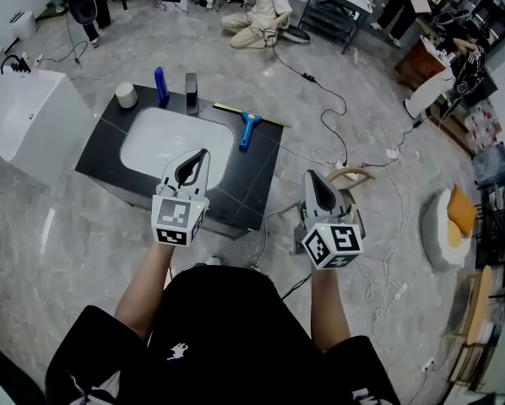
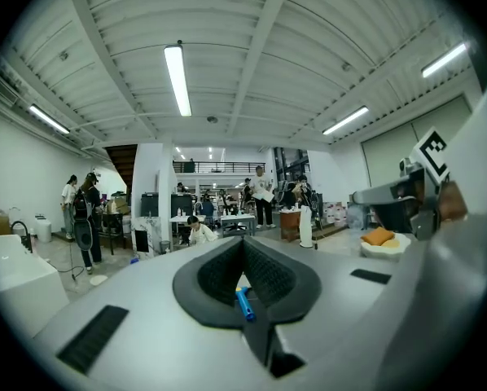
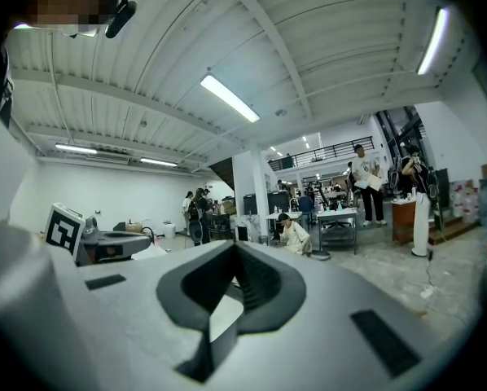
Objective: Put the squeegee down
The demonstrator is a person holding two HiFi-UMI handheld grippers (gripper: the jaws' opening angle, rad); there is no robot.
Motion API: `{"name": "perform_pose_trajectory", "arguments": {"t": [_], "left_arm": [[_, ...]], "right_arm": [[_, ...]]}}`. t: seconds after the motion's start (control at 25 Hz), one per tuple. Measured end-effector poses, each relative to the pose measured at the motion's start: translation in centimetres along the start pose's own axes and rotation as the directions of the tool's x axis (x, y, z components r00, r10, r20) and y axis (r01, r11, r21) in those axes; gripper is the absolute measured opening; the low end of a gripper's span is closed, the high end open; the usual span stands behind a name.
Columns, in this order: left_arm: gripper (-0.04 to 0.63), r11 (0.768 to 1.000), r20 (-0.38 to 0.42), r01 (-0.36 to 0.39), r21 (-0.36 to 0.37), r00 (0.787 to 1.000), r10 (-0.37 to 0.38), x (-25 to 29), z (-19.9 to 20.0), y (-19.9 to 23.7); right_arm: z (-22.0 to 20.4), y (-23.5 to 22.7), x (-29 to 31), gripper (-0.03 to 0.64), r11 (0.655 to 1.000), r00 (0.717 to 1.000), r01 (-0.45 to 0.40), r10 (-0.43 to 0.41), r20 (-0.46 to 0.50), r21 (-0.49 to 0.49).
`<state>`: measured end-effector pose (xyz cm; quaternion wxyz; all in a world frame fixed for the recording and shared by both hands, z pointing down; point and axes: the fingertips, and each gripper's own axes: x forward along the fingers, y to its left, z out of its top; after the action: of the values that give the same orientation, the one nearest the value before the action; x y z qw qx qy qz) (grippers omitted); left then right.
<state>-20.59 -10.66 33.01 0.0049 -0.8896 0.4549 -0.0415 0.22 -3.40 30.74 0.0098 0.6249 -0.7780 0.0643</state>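
At far left, a white cabinet (image 1: 24,116) is cut off by the frame edge. Beside it stands a dark counter (image 1: 105,154) with a white basin (image 1: 151,137). Along its back edge sit a pale round object (image 1: 127,94), a blue bottle (image 1: 161,85) and a dark container (image 1: 192,92).

The squeegee (image 1: 248,125) lies flat on the counter just right of the basin, held by neither tool. The left gripper (image 1: 203,153) hovers over the basin's near right corner and hides it, its jaws pressed together on nothing. In the left gripper view only the blue handle shows past the closed tips; the blade is hidden.

The right gripper (image 1: 313,175) hangs off the counter's right side above the floor, its jaws also together and empty. A pale patch beyond them in the right gripper view is too indistinct to identify.
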Motion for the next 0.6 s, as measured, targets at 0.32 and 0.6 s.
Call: {"name": "perform_pose_trajectory", "arguments": {"t": [0.32,0.6], "left_arm": [[0.003,0.999,0.004,0.033,0.005,0.999,-0.033,0.21,0.15,0.13],[0.003,0.998,0.011,0.060,0.013,0.998,-0.061,0.66,0.17,0.20]], "right_arm": [[0.13,0.37,-0.11,0.002,1.000,1.000,0.021,-0.021,0.006,0.000],[-0.14,0.69,0.11,0.002,0.999,0.999,0.036,-0.036,0.003,-0.008]]}}
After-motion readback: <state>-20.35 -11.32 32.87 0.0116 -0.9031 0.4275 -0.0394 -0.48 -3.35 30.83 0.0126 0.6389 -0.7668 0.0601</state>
